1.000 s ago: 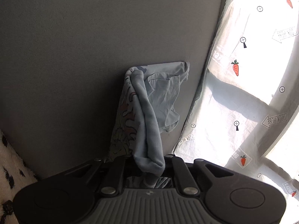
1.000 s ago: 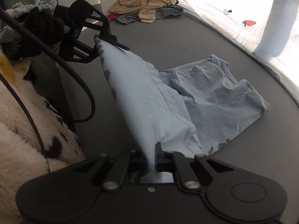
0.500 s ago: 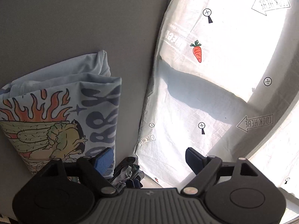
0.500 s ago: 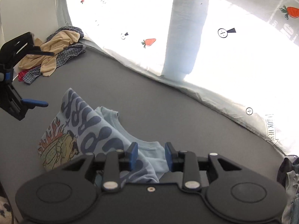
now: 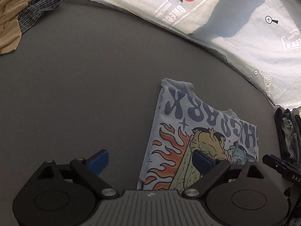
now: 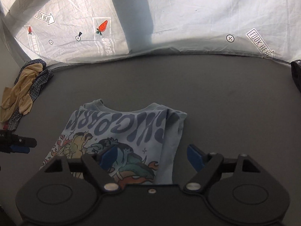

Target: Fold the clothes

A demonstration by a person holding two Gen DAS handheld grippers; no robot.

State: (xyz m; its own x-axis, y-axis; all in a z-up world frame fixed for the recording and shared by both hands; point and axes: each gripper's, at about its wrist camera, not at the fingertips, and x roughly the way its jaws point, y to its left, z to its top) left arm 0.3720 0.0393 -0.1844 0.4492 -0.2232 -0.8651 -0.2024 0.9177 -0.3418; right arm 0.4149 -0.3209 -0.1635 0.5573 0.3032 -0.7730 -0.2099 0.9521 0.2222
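The near hem of the folded light blue T-shirt (image 6: 120, 137) is hidden behind the body of each tool, and the printed lettering is seen upside down and is hard to read. On the grey counter (image 5: 84, 86) the T-shirt lies flat, print side up, its neckline turned toward 12 o'clock in the right wrist view and its long axis running from 6 to 12; a loose fold bunches along its 3 o'clock edge. The left tool (image 5: 150, 162) is held spread wide and grasping nothing, one blue pad (image 5: 98, 161) over bare counter, the other over the shirt's flame print. The right tool (image 6: 150, 157) is likewise released and empty above the shirt. A heap of tan and checked clothes (image 6: 22, 88) is seen at 9 o'clock, well apart; dark garments (image 5: 287, 135) are cut off at 3 o'clock in the left view. A white printed sheet (image 6: 188, 18) closes the far side
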